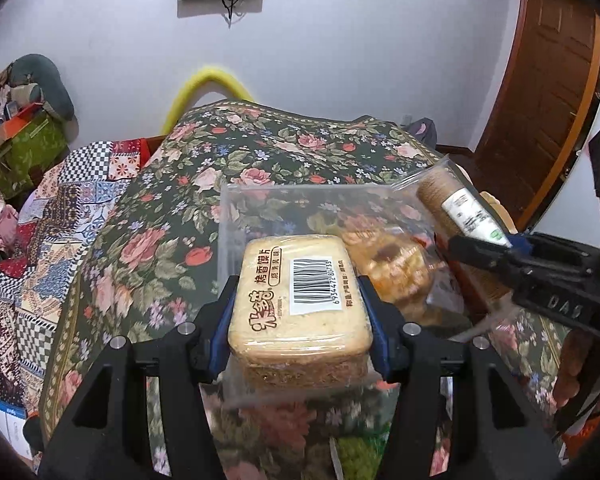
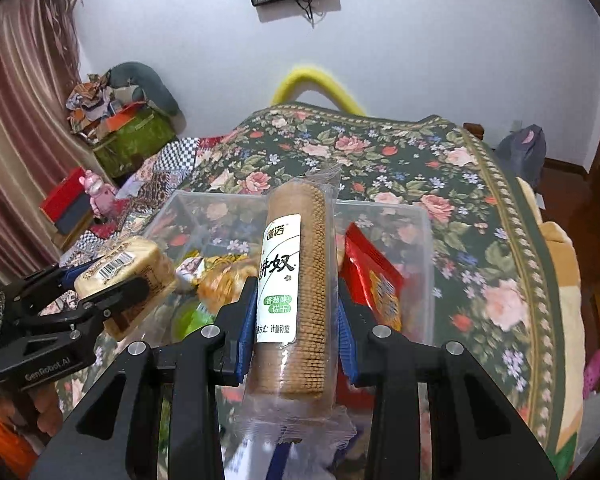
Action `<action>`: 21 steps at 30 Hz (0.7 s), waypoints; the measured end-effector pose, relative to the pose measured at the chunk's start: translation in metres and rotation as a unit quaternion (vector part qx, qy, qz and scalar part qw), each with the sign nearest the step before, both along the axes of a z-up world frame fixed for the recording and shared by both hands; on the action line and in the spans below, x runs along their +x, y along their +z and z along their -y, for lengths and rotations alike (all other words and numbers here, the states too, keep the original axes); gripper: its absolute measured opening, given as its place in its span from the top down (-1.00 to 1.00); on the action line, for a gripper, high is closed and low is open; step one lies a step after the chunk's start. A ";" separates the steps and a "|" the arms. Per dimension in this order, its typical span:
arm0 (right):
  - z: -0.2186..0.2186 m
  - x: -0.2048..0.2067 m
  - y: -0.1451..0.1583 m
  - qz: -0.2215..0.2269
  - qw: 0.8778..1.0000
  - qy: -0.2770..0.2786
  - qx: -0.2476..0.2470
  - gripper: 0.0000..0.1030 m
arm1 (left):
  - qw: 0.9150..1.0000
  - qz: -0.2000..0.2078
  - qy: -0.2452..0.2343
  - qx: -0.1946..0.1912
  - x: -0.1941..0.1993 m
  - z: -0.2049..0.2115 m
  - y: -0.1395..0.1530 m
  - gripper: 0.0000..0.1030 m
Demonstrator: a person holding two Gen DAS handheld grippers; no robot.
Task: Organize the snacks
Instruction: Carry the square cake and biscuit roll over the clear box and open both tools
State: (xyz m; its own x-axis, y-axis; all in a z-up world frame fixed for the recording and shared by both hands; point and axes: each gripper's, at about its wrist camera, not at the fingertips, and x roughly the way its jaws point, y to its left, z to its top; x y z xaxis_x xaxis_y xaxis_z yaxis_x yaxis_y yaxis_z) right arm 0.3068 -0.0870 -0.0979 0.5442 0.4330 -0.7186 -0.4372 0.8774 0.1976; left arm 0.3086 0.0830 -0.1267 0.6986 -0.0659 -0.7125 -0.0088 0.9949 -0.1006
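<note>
The left gripper (image 1: 300, 320) is clamped on a wrapped block of toasted bun slices (image 1: 300, 300), and the right gripper (image 2: 298, 328) is clamped on a sleeve of round crackers (image 2: 300, 280); both are held above the clear plastic bin (image 2: 426, 240) on the floral cloth (image 2: 440, 160). To do it well, I judge each pack should go down into bare floor at about 12 o'clock, one at a time, clear of the red packet (image 2: 376, 280) at 2 o'clock. The bin's near wall and floor beneath the fingers are hidden, and the yellow snacks at 10 o'clock are blurred.
</note>
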 end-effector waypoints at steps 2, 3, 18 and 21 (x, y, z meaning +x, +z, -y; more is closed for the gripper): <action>-0.005 0.006 -0.004 -0.006 1.000 0.001 -0.010 0.38 | 1.000 -0.003 0.003 -0.003 0.008 -0.001 -0.003 -0.08; -0.007 0.008 -0.006 -0.008 1.000 0.001 -0.013 0.37 | 1.000 -0.006 0.005 -0.006 0.014 -0.002 -0.006 -0.08; 0.003 -0.010 0.012 0.008 1.000 0.007 -0.012 0.30 | 1.000 -0.011 0.008 -0.014 0.005 0.006 0.002 -0.09; 0.009 -0.024 0.021 0.015 1.000 0.011 -0.009 0.23 | 1.000 -0.004 0.003 -0.010 -0.013 0.009 0.011 -0.10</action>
